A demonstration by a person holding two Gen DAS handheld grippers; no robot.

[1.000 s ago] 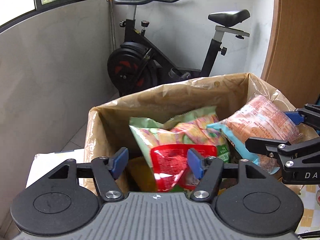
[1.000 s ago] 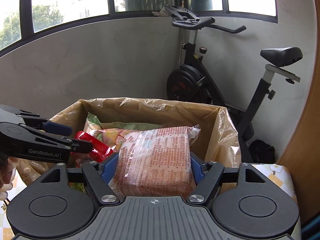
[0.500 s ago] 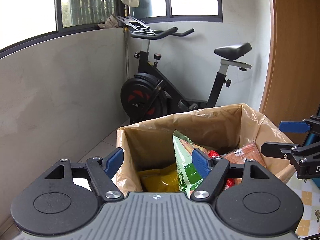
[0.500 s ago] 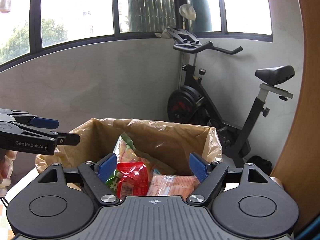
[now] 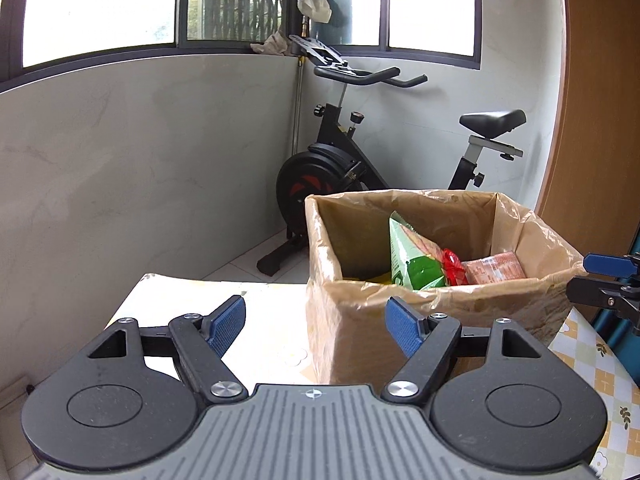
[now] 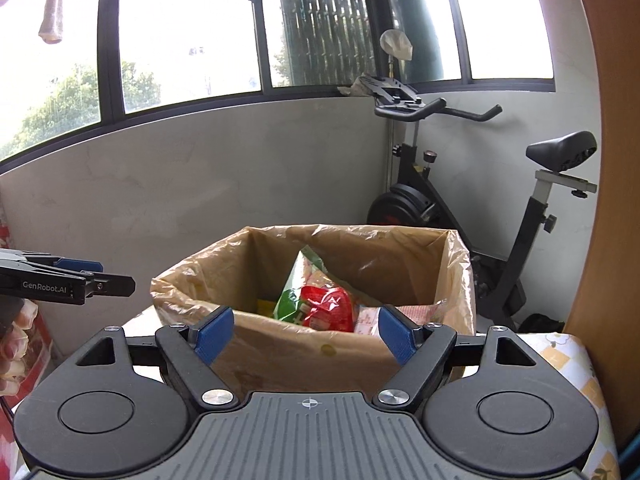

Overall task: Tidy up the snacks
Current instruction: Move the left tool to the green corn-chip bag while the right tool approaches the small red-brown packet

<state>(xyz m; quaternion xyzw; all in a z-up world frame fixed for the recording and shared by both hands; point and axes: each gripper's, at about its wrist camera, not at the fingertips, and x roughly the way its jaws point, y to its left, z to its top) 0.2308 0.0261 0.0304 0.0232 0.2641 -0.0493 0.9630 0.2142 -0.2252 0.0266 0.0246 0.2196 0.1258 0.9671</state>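
A cardboard box lined with clear plastic stands on the table. Inside it are a green snack bag, a red packet and an orange-pink packet. My left gripper is open and empty, pulled back to the near left of the box. My right gripper is open and empty, in front of the box. Each gripper shows at the edge of the other's view: the right in the left wrist view, the left in the right wrist view.
The table has a pale cloth with a yellow check pattern at the right. A black exercise bike stands behind by the grey wall. A wooden panel rises at the right.
Both grippers let go of their packets into the box and pulled back and up. The red and orange-pink packets now lie in the box, and the box looks farther away.
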